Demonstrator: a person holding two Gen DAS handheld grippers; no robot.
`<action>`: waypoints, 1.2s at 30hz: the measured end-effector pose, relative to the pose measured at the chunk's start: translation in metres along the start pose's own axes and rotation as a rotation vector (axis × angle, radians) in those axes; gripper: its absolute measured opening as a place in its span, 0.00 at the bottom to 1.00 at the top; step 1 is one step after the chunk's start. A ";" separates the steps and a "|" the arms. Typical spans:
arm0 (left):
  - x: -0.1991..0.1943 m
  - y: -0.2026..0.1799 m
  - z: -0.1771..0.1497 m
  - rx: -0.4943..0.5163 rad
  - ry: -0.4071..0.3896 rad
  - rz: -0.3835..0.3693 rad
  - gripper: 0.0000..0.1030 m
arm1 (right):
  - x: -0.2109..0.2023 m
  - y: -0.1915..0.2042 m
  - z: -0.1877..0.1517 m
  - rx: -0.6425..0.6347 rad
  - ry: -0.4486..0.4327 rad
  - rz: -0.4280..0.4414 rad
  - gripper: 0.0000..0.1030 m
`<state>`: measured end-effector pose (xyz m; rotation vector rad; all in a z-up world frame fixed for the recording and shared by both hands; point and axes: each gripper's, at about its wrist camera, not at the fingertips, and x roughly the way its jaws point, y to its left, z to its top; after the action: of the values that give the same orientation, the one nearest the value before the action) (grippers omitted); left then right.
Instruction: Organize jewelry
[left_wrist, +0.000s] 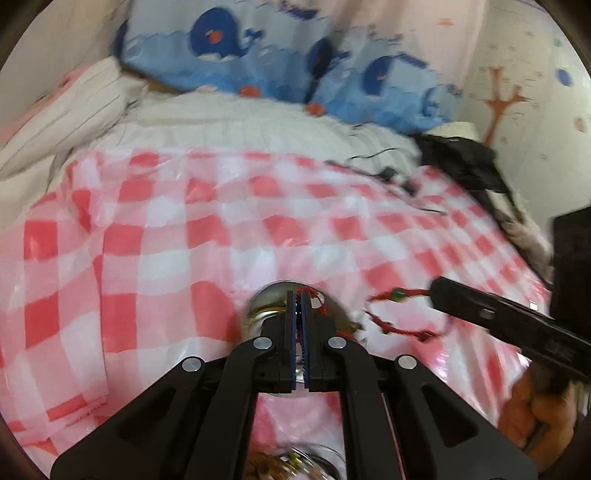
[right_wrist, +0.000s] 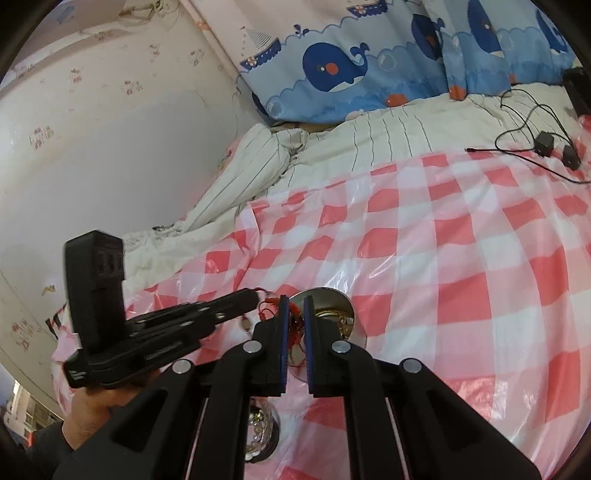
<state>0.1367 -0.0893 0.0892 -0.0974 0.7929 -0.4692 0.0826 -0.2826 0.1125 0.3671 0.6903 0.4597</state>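
Note:
My left gripper (left_wrist: 299, 293) is shut on a red cord bracelet (left_wrist: 402, 326) whose loop, with a green bead (left_wrist: 398, 294), hangs out to the right over a round metal bowl (left_wrist: 273, 295). The far end of the cord runs to my right gripper's tip (left_wrist: 436, 293). In the right wrist view my right gripper (right_wrist: 295, 300) has its jaws a small gap apart, with the red cord (right_wrist: 295, 325) lying between them above the metal bowl (right_wrist: 332, 299). The left gripper (right_wrist: 251, 295) holds the cord's other end just left of it.
A pink and white checked plastic sheet (right_wrist: 443, 277) covers the bed. A second glass bowl with beads (right_wrist: 260, 432) sits near me. Black chargers and cables (right_wrist: 546, 146) lie at the far right, whale-print pillows (right_wrist: 351, 74) at the back, a wall (right_wrist: 92, 147) at left.

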 end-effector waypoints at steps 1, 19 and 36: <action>0.007 0.004 0.000 -0.006 0.020 0.002 0.18 | 0.009 0.002 0.001 -0.013 0.013 -0.013 0.08; -0.061 0.019 -0.021 -0.001 0.009 0.092 0.73 | 0.001 -0.019 -0.031 0.067 0.124 -0.105 0.49; -0.099 0.023 -0.080 0.214 0.016 0.376 0.91 | 0.005 0.019 -0.058 -0.041 0.182 -0.155 0.68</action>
<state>0.0283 -0.0177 0.0925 0.2514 0.7515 -0.1955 0.0414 -0.2537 0.0773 0.2330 0.8781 0.3621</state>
